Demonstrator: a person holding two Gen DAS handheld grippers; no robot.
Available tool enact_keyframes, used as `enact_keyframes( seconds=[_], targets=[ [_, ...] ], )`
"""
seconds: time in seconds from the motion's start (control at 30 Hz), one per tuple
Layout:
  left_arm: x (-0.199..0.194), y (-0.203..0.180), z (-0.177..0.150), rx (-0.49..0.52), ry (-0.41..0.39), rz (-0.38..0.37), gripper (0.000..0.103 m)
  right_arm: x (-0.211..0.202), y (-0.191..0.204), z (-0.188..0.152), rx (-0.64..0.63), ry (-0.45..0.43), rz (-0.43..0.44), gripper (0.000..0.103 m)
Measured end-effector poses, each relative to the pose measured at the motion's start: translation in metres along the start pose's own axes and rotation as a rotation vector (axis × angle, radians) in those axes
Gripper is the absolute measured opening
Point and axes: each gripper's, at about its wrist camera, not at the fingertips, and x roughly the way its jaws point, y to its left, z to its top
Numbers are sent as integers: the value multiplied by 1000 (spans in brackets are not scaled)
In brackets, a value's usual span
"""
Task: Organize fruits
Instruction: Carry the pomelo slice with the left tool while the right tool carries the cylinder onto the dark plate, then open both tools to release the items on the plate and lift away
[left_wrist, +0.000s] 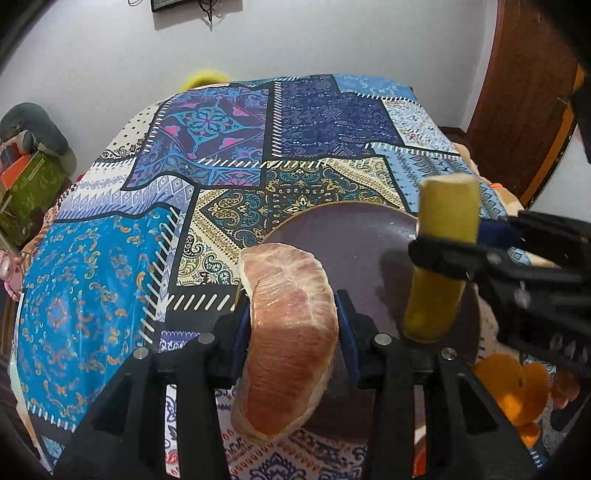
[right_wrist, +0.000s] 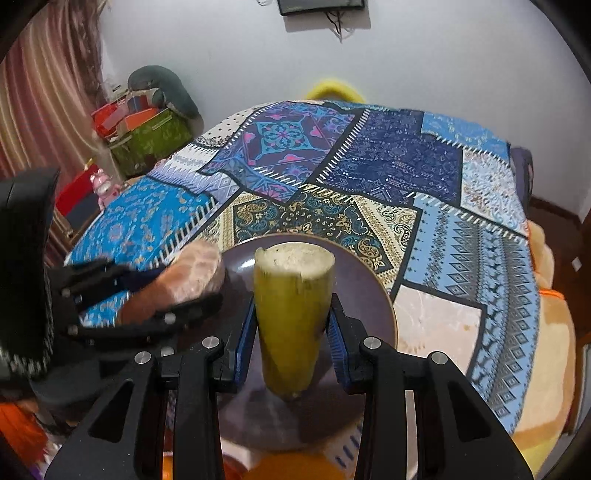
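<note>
A patchwork cloth (left_wrist: 221, 166) in blues covers the table, a pale wall (left_wrist: 332, 44) beyond. Above the purple plate (left_wrist: 354, 236) near the front, the left gripper (left_wrist: 293, 325) clamps a pomelo segment (left_wrist: 288, 317). To its right, the right gripper (right_wrist: 293, 332) clamps a banana piece (right_wrist: 291, 306).

A peeled pomelo segment (left_wrist: 288, 332), pinkish orange with white membrane streaks, curves like a crescent and stands nearly on end, clamped at its middle between blue pads. Beside it a yellow-green banana piece (right_wrist: 293, 317), cut flat and pale at the top, stands upright, pinched at its sides. Both hang over a dark purple plate (right_wrist: 365, 291) with a tan rim (its surface glossy), which lies on a patchwork cloth.
</note>
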Motion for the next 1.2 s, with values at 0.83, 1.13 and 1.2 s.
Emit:
enact_keyframes(
  seconds=[0.83, 1.13, 1.2],
  targets=[
    [-20, 8, 0, -28, -23, -2, 56, 21, -9, -3, -30, 130, -95, 38],
    [-79, 15, -22, -55, -69, 21, 63, -54, 8, -21, -28, 4, -126, 46],
    [-91, 16, -28, -60, -73, 26, 63, -72, 12, -28, -31, -25, -137, 48]
  ],
)
